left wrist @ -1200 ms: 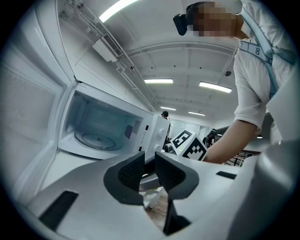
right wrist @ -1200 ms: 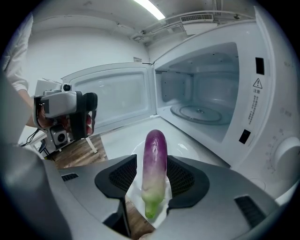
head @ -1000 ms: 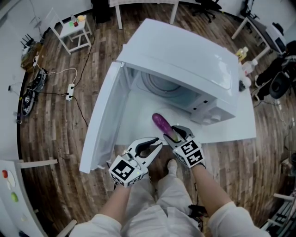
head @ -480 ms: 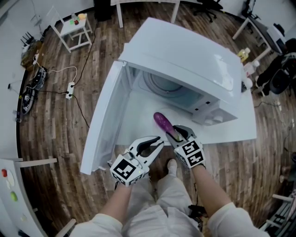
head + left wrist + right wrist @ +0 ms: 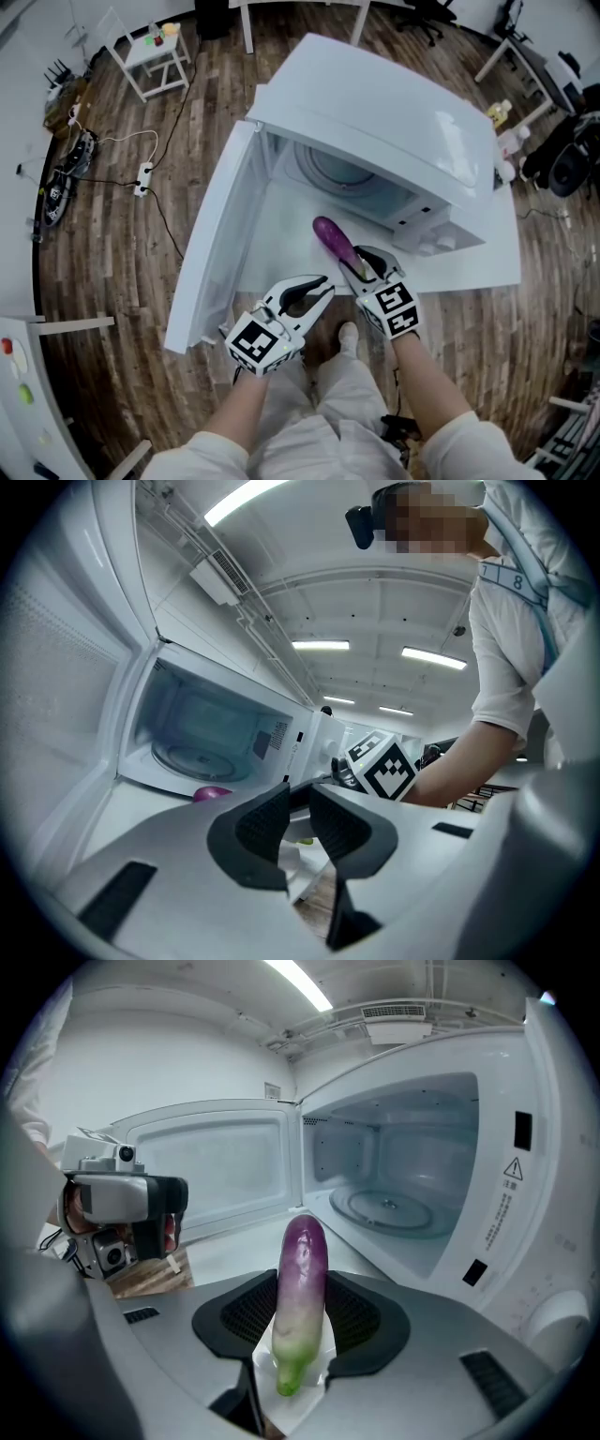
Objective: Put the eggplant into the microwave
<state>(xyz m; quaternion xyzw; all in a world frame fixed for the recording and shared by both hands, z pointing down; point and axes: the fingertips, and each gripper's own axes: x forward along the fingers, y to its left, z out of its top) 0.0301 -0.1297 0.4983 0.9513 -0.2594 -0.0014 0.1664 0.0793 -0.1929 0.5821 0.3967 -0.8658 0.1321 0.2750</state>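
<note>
Right gripper: jaws, just been closing, clamp the eggplant (green end at the pads, purple tip toward the cavity) over the table's front edge.
Left gripper: jaws slightly apart, empty.
Microwave: door open; cavity holds the turntable; eggplant outside.

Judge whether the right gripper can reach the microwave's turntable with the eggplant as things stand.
Probably yes. The door stands wide open, and nothing lies between the right gripper, whose jaws have just been closing on the eggplant, and the turntable.
</note>
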